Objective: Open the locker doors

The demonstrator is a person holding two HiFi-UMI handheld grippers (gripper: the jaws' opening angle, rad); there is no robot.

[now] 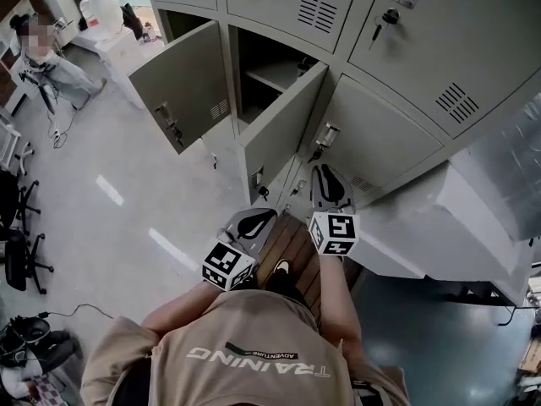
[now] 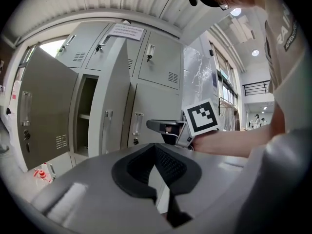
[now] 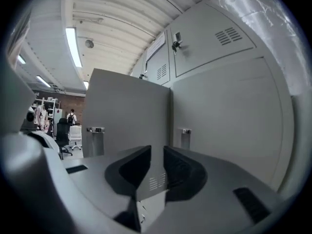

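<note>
A bank of grey lockers fills the top of the head view. Two lower doors stand swung out: the left one and the middle one. Beside them the right door is closed, with its handle near its left edge. My right gripper hangs just below that handle, apart from it. In the right gripper view its jaws stand a narrow gap apart with nothing between them, facing the closed door and its handle. My left gripper is lower and further back, shut and empty.
A plastic-wrapped white cabinet juts out at the right beside the lockers. A person sits at the far left, with office chairs and cables on the floor. The open middle door's edge stands close to my right gripper's left.
</note>
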